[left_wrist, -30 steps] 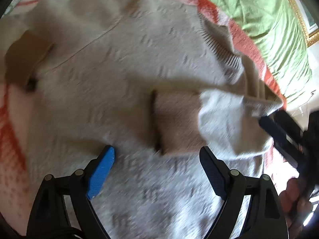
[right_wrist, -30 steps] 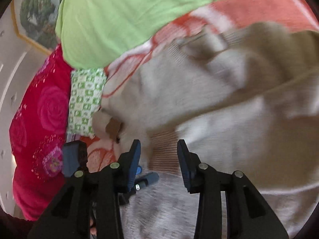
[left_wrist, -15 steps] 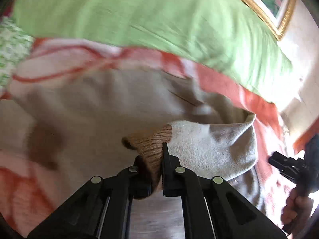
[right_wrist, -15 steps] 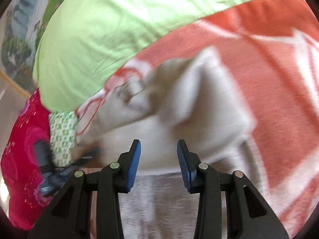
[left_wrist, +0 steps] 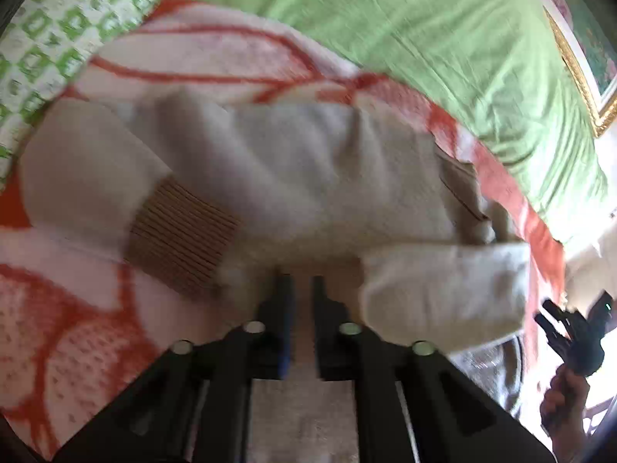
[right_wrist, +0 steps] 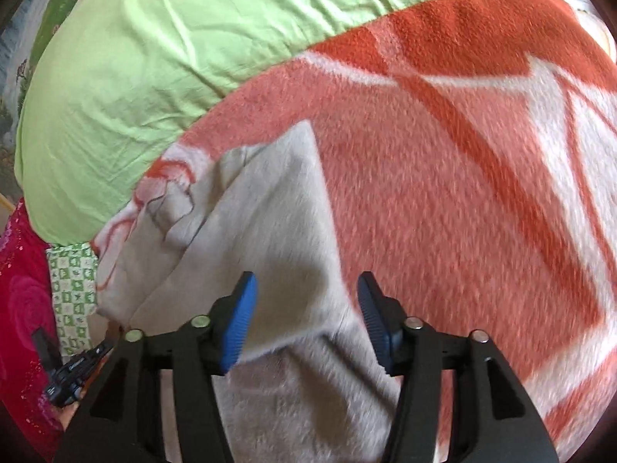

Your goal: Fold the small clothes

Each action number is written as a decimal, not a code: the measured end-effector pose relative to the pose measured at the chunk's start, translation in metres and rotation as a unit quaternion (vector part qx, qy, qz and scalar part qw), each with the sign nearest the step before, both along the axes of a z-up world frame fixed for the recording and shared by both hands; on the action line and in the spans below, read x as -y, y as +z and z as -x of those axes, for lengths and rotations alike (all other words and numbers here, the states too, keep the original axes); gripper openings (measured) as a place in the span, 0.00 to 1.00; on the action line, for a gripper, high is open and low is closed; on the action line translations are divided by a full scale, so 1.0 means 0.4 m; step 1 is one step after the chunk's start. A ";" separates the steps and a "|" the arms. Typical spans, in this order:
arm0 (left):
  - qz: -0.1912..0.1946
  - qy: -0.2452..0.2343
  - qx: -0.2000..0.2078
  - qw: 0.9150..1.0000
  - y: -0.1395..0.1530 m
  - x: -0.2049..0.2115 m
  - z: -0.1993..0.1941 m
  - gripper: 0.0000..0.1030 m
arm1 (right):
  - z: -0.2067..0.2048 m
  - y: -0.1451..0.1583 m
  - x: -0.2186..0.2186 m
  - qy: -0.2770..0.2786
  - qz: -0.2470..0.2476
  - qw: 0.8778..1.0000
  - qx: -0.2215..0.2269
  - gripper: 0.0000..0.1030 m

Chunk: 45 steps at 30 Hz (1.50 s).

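A small beige knit sweater (left_wrist: 293, 177) lies on an orange and white blanket (left_wrist: 69, 339). One sleeve with a brown ribbed cuff (left_wrist: 181, 235) is folded across its left side. My left gripper (left_wrist: 300, 289) is shut on the other sleeve's cuff and holds that sleeve (left_wrist: 443, 293) over the sweater's near edge. In the right wrist view the sweater (right_wrist: 270, 231) lies below my right gripper (right_wrist: 304, 312), which is open and empty just above it. The right gripper also shows in the left wrist view (left_wrist: 570, 332) at the far right.
A green duvet (left_wrist: 424, 38) lies behind the sweater and also shows in the right wrist view (right_wrist: 154, 58). A green-checked cloth (left_wrist: 50, 38) is at the far left. A red floral cover (right_wrist: 23, 308) lies left in the right wrist view. The left gripper (right_wrist: 73, 370) shows there too.
My left gripper closed on the sleeve cuff and carried the sleeve back toward the sweater's near edge. My right gripper moved off the sweater to the right and opened wider.
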<state>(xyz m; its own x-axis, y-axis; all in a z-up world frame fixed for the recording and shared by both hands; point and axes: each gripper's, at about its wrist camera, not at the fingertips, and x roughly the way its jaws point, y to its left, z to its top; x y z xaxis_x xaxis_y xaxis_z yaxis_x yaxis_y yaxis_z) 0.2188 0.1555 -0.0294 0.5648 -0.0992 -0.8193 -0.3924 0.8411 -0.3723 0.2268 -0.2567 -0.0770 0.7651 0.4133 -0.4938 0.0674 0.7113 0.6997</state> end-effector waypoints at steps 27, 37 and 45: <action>-0.017 -0.006 0.030 0.999 0.016 0.103 -0.044 0.07 | -0.031 0.016 0.012 -0.001 0.005 1.000 0.009 0.55; -0.025 0.004 -0.030 0.999 -0.084 0.040 -0.035 0.07 | -0.116 -0.011 -0.034 0.023 0.014 1.000 -0.013 0.57; -0.017 -0.044 -0.022 0.999 -0.082 0.110 -0.079 0.07 | -0.143 0.072 0.006 0.016 0.090 0.996 0.014 0.07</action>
